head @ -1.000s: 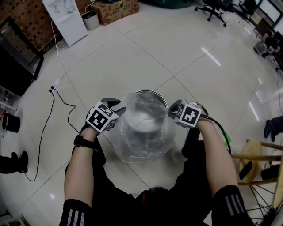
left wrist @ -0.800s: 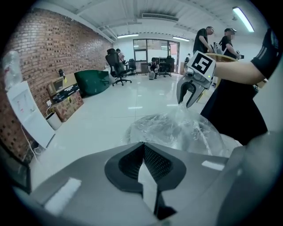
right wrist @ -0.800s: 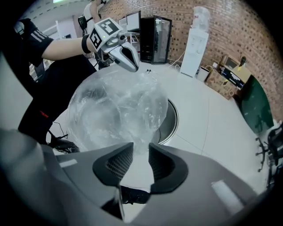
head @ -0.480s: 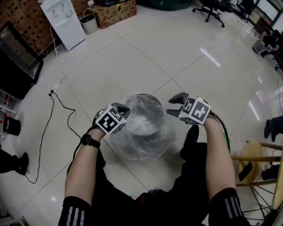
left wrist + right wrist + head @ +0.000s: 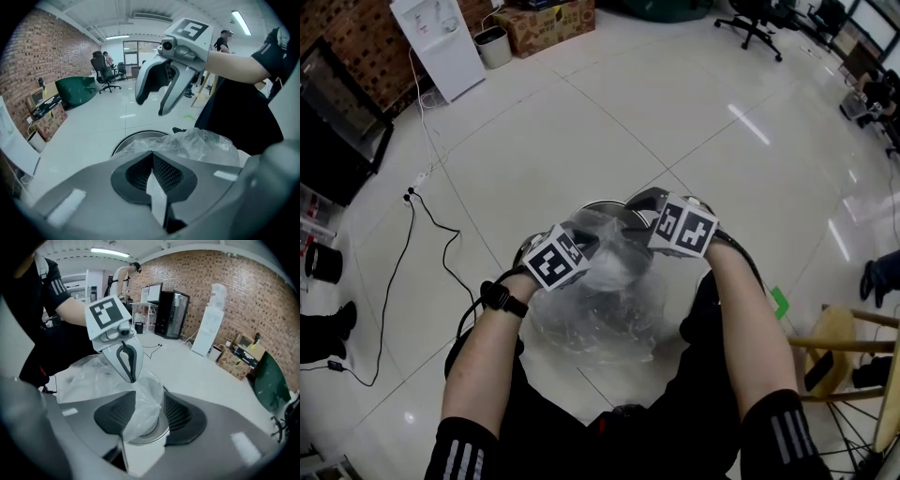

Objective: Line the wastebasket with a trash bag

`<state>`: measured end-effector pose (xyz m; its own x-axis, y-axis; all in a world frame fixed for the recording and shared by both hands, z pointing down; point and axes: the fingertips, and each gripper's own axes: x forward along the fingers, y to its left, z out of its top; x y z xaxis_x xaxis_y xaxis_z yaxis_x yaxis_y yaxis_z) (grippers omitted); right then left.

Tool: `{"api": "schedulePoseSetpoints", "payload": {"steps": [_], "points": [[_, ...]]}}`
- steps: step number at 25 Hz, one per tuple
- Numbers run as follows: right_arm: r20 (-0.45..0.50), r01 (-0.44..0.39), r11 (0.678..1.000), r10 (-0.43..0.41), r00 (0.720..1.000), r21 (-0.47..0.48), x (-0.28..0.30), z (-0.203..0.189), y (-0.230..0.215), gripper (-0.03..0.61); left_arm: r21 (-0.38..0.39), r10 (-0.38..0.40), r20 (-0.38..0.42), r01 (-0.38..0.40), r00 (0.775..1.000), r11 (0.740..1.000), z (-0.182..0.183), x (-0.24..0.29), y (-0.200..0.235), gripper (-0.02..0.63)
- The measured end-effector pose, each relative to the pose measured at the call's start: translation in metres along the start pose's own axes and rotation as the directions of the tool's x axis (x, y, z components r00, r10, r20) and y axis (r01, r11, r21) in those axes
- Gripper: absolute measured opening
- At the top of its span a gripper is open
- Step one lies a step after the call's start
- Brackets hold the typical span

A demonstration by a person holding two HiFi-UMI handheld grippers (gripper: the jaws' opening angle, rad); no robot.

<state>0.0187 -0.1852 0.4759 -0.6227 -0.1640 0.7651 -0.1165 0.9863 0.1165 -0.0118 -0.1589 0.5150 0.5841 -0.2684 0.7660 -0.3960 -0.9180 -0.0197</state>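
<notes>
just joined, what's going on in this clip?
A person with a handheld gripper in each hand is lining a metal wastebasket with a clear trash bag. The left gripper is shut on the film near the rim. The right gripper has just been opening; film lies between its jaws, unpinched. The bag drapes loosely over the basket.

No legible text, label or number anywhere.

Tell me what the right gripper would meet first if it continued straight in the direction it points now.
Most likely the trash bag: its clear film lies between the right gripper's jaws, which have just been opening, with the wastebasket rim just behind it.
</notes>
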Motion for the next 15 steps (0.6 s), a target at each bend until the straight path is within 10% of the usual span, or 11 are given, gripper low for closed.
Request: {"api": "schedulePoseSetpoints", "payload": {"steps": [15], "points": [[-0.208, -0.065, 0.99, 0.037, 0.977, -0.128, 0.13, -0.044, 0.018, 0.044, 0.019, 0.025, 0.076, -0.027, 0.997, 0.999, 0.028, -0.035, 0.013, 0.127]]}}
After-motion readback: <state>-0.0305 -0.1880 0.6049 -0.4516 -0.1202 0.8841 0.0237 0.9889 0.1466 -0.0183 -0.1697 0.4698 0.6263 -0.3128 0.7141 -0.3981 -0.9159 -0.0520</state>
